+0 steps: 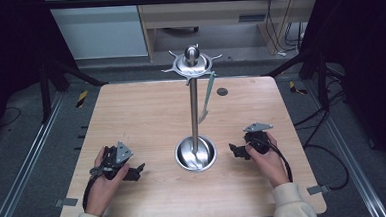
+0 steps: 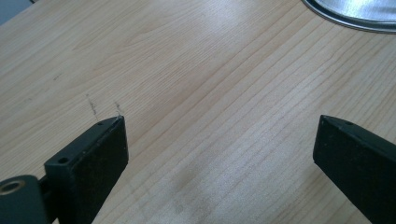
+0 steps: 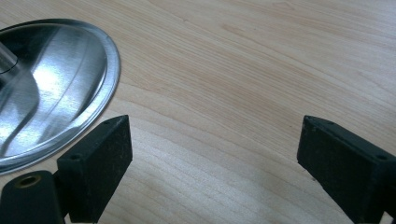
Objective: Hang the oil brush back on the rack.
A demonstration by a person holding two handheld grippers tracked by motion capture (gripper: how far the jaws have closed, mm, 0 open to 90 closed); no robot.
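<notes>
A pale wooden table (image 1: 146,116) with fine straight grain and rounded corners carries a polished steel utensil stand (image 1: 194,108) at its middle: a thin upright pole rises from a round, shallow, dish-like base (image 1: 196,153) to a flat disc with curved hooks and a ball knob on top. From one hook on the far right side hangs a slim pale-handled utensil (image 1: 206,99), tilted and dangling beside the pole, well above the table; its lower end is too small to make out. The dish-like base mirrors the pole and holds nothing else that can be told. The left gripper (image 1: 134,172) lies low on the wood at the near left, held in the person's left hand (image 1: 104,180), its matte black, blocky jaws spread wide over bare grain, with the rim of the base at the upper right of the left gripper view. The right gripper (image 1: 236,150), in the right hand (image 1: 270,159), sits just right of the base, its jaws likewise wide apart with nothing between them, the shiny rim close beside one jaw.
</notes>
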